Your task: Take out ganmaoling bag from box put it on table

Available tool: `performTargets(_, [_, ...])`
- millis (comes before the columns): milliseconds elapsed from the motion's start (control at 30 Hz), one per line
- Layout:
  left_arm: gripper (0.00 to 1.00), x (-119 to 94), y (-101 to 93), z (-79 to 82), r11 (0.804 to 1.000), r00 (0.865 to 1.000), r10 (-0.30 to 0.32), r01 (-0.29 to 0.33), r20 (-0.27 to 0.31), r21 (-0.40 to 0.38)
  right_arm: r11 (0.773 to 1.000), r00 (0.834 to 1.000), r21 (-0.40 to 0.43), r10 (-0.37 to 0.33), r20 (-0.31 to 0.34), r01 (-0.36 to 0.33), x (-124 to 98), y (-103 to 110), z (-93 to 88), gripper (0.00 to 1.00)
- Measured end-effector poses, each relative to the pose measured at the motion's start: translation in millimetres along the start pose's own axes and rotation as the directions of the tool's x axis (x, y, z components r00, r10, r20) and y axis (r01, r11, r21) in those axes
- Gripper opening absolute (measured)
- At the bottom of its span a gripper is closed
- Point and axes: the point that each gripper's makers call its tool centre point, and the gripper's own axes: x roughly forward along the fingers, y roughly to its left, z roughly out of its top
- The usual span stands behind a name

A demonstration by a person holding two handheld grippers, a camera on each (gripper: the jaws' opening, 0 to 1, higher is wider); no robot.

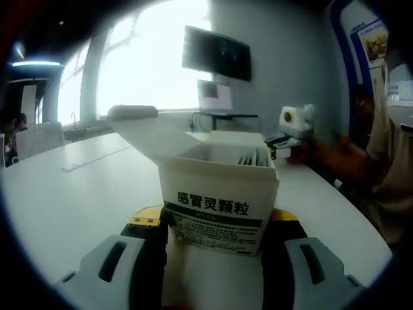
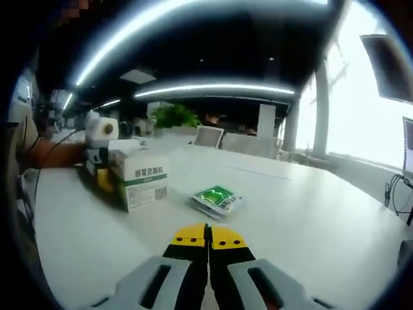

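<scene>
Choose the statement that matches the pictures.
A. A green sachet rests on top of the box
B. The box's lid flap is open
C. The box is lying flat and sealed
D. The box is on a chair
B: in the left gripper view the box stands upright between the left gripper's jaws with its lid flap raised.

White box (image 1: 219,203) upright, flap open; green-white bags (image 2: 218,199) flat on table beside it.

White-and-green box (image 1: 219,197), green bag (image 2: 218,199)
</scene>
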Motion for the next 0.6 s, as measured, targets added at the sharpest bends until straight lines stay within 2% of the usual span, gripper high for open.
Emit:
performTargets(333, [0.5, 0.2, 0.1, -0.3, 1.0, 1.0, 0.0, 0.0, 0.0, 0.0, 0.998, 1.0, 0.054, -0.012, 0.021, 0.011, -1.7, -5.7, 4.8, 0.0])
performTargets(600, [0.5, 0.2, 0.0, -0.3, 1.0, 1.0, 0.0, 0.0, -0.001, 0.0, 0.999, 1.0, 0.054, -0.006, -0.014, 0.006, 3.7, -3.2, 7.4, 0.0])
